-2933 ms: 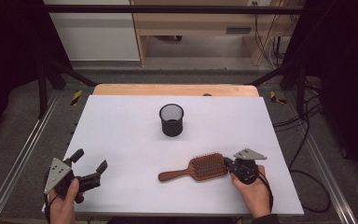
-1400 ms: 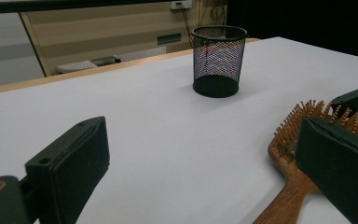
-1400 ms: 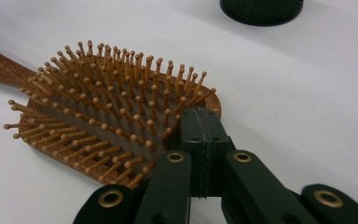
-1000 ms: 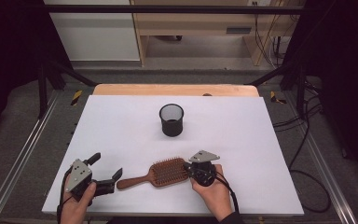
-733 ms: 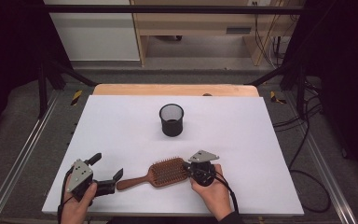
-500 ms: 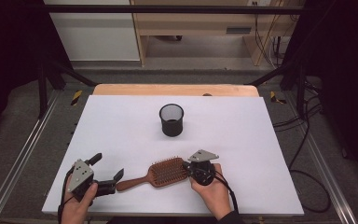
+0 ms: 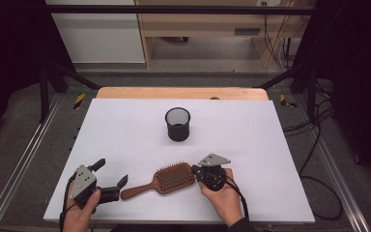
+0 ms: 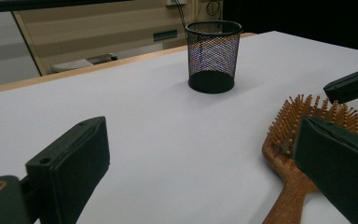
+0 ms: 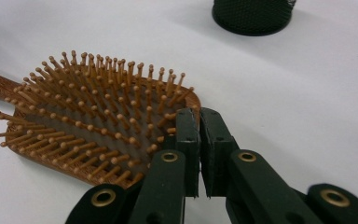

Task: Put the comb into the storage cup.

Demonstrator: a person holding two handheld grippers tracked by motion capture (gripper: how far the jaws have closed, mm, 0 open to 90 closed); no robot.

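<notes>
Two tools work the same hairbrush (image 7: pixel 166 180) from opposite ends, and we read that as a handover in the making. Our right tool (image 7: pixel 196 170) sits at the far edge of the brush head, its jaws pressed nearly together; in the right gripper view (image 9: pixel 199 140) they meet right at the wooden rim, though we cannot tell for sure whether a sliver of that rim is pinched between them or they merely touch it. Holding the head end there leaves the handle free and pointing straight toward our left tool (image 7: pixel 111 178).

Our left tool is spread wide and holds nothing. In the left gripper view (image 8: pixel 205 154) the brush handle (image 8: pixel 289 200) lies just inside one jaw, with the other jaw well off to the opposite side, so the gap is ready to take the handle.

The brush lies flat on the white counter (image 7: pixel 125 130), bristles up. Ahead of both tools, well apart from them, stands an upright black mesh cup (image 7: pixel 178 123), open and empty, a likely home for the brush, we judge.
</notes>
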